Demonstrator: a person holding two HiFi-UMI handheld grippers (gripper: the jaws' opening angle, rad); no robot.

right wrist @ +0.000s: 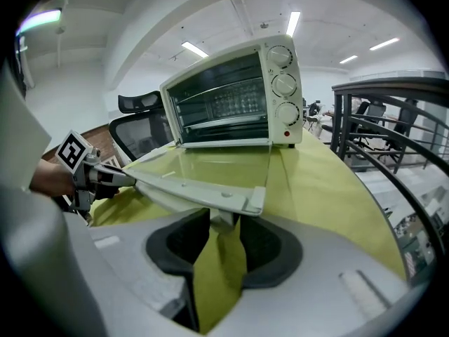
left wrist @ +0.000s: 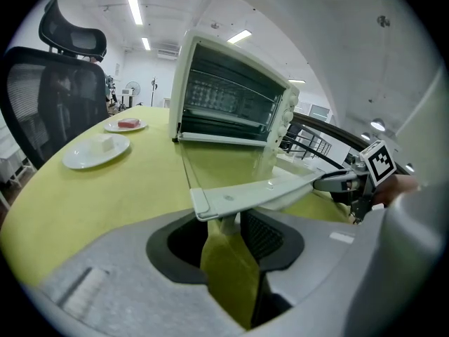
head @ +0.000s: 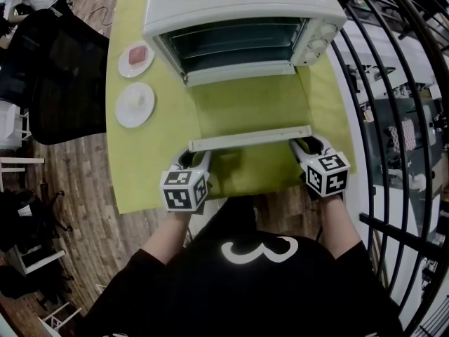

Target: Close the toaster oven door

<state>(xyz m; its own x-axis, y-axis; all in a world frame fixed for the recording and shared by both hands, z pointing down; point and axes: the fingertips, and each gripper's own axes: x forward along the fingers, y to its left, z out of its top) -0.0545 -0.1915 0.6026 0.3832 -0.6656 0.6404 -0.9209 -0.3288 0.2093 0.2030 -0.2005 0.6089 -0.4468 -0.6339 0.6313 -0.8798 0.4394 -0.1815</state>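
The white toaster oven [head: 238,5] stands at the far side of the table, its glass door [head: 249,107] folded down flat toward me. The door's white handle bar [head: 249,138] runs along the near edge. My left gripper [head: 195,155] is at the bar's left end, and in the left gripper view its jaws [left wrist: 226,223] close around the handle's [left wrist: 245,196] end post. My right gripper [head: 309,146] is at the right end; in the right gripper view its jaws [right wrist: 223,223] hold the matching post under the handle [right wrist: 203,196].
A yellow-green cloth [head: 151,174] covers the table. Two white plates lie left of the oven, one [head: 135,60] with a pink piece, one [head: 135,104] with a white piece. A black office chair [head: 63,76] stands at the left, and a black metal railing [head: 393,118] runs along the right.
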